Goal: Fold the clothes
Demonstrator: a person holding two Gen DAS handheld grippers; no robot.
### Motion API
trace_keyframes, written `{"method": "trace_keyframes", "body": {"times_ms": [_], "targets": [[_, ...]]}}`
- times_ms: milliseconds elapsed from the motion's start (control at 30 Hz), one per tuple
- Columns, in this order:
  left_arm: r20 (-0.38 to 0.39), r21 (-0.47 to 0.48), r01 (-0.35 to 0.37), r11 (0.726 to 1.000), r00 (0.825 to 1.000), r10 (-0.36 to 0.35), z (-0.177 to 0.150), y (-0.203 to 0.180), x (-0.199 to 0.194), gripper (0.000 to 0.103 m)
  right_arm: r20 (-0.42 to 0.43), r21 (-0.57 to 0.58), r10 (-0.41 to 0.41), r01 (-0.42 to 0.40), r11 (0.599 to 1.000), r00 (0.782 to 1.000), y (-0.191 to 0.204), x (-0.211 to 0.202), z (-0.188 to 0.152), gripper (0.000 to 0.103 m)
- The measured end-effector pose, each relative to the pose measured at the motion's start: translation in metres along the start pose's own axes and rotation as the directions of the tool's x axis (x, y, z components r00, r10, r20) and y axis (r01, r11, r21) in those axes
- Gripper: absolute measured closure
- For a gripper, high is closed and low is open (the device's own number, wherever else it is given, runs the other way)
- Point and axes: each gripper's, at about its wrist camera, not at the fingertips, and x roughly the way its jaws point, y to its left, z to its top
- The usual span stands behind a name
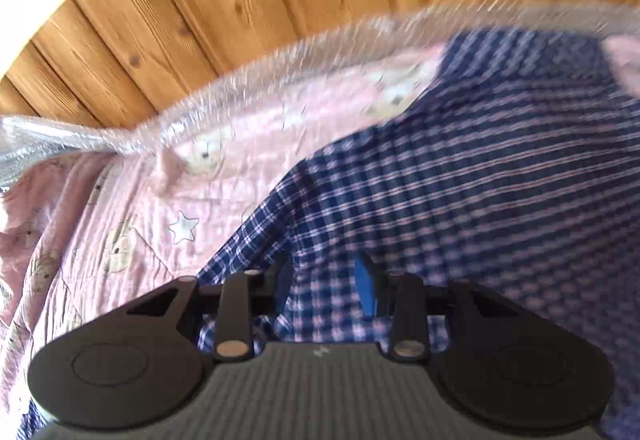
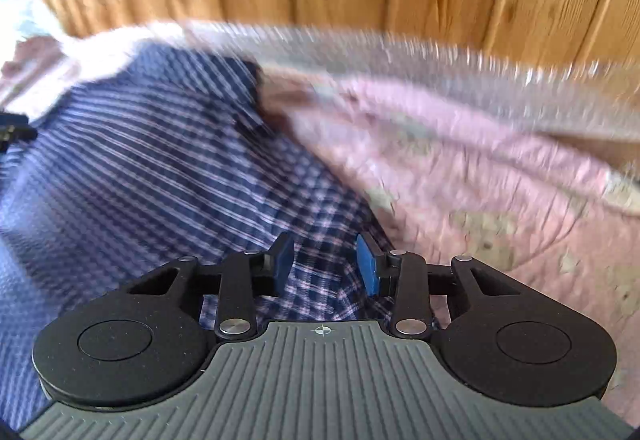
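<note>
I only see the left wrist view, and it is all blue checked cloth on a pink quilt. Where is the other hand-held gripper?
Observer: The right hand-held gripper is over the same checked shirt, with cloth lying between its fingers.
Operator: Is it squeezing the cloth?
Observer: The picture is too blurred to tell. A gap shows between its blue pads, and the cloth runs through it.
Operator: Anything there that I am missing?
Observer: A white cloth lies beyond the shirt, at the far left of that view.
</note>
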Motion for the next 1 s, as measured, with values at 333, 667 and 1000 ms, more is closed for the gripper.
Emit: {"method": "trace_keyframes", "body": {"times_ms": [333, 667, 1000], "targets": [[-0.017, -0.196, 0.119, 0.973, 0.992, -0.125, -0.04, 0.042, -0.03, 0.072, 0.079, 0.105, 0.04, -0.049, 0.993, 0.996, -0.012, -0.077, -0.079, 0.065], [-0.05, -0.157, 0.01, 0.987, 0.999, -0.018, -0.087, 0.038, -0.058, 0.078, -0.079, 0.081, -0.227, 0.233, 0.969, 0.971, -0.03, -0.078, -0.124, 0.064], [-0.074, -0.023, 0.013, 1.0, 0.997, -0.015, -0.162, 0.019, -0.077, 0.048, 0.023, -0.115, 0.065, -0.062, 0.991, 0.998, 0.095, -0.062, -0.125, 0.072]]}}
